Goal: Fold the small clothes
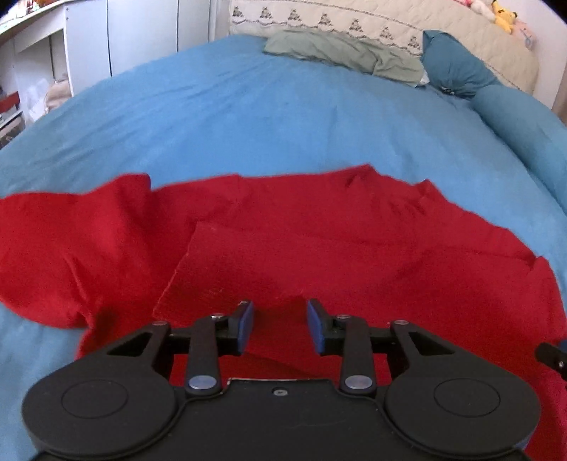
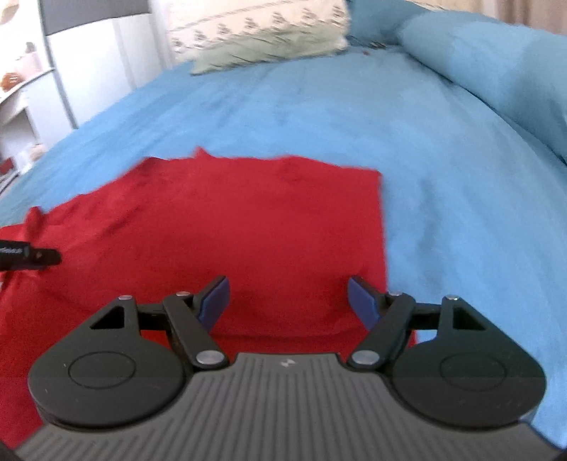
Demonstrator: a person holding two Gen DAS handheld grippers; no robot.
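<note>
A red shirt (image 1: 283, 248) lies spread on a blue bed cover (image 1: 248, 117), and both grippers hang just over its near part.

In the left wrist view, the left gripper (image 1: 280, 324) sits above the shirt with its jaws parted and nothing between the blue pads (image 1: 246, 326) — only red cloth shows in the gap below. Straight ahead of this gripper a panel of the shirt is folded over the rest, its straight edge running away from the pads toward the far left. A sleeve (image 1: 67, 244) spreads out past that fold on the left side of the shirt, lying flat on the cover. The far edge of the shirt is uneven, with small creases toward its right end.

In the right wrist view, the right gripper (image 2: 287, 301) is released too, its jaws spread wider than the left one's, and it holds nothing. The shirt (image 2: 226, 241) fills the space under and ahead of it; the shirt's right edge runs straight, just beside the right-hand pad (image 2: 363, 301), with bare cover (image 2: 460, 212) beyond. This view is blurred.

At the far side of the cover from the shirt, well apart from it, lie a crumpled green cloth (image 1: 347, 53) and a patterned cream pillow (image 1: 372, 21); a teal bolster (image 1: 457, 64) lies to the right of them.
</note>
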